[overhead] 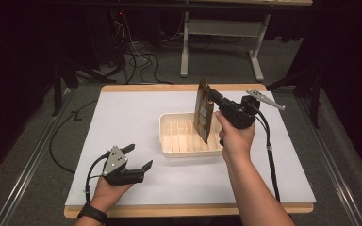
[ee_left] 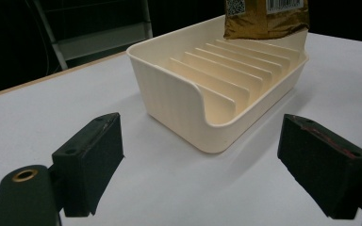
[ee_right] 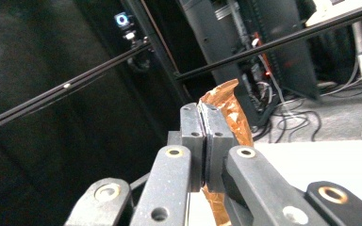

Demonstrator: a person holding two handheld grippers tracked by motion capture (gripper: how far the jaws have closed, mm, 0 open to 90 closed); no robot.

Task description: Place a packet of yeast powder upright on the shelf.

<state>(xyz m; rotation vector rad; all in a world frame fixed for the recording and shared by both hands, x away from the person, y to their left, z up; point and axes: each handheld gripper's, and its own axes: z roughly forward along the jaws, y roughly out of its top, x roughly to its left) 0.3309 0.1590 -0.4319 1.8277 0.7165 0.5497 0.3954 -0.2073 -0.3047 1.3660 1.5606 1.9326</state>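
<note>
Left gripper (overhead: 139,157) rests on table (overhead: 136,113), jaws wide, empty. Right gripper (overhead: 211,100) pinches brown foil packet (overhead: 203,114) upright above slotted cream tray (overhead: 168,141). Best: line edge with one slot, lower straight, then release.

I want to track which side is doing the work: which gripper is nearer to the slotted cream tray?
Right. The right gripper holds a brown packet directly above the tray; the left gripper rests open on the table, off the tray's near left corner.
</note>
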